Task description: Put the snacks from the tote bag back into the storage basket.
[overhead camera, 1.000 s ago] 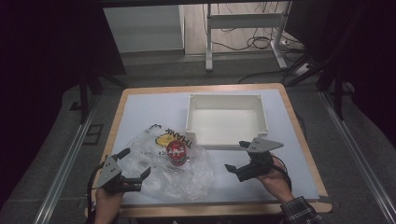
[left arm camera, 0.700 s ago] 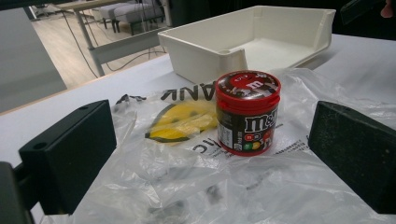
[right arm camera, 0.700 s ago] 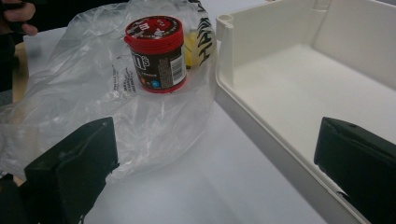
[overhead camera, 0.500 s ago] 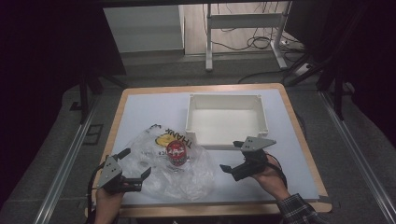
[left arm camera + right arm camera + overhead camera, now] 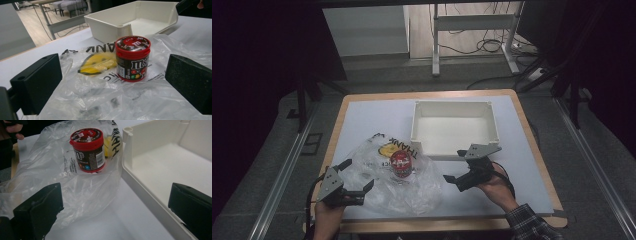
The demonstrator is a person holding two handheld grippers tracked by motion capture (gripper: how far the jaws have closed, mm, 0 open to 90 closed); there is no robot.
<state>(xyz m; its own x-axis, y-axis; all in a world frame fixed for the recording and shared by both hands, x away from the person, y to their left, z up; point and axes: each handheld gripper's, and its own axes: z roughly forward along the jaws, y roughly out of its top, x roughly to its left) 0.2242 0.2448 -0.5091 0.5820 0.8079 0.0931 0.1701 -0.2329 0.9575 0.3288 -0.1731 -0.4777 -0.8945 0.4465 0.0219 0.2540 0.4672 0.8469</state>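
1. My left gripper (image 5: 353, 179) hangs with its jaws spread wide and empty, over the near edge of the crinkled clear plastic bag (image 5: 412, 187).
2. The round red-lidded candy jar (image 5: 132, 58) stands upright on that bag, straight ahead between the left jaws and apart from them.
3. My right gripper (image 5: 453, 171) is also spread wide, holding nothing.
4. From it, the jar (image 5: 88, 149) sits ahead to the left; the white rectangular plastic tray (image 5: 160, 167) lies just beside its right jaw.
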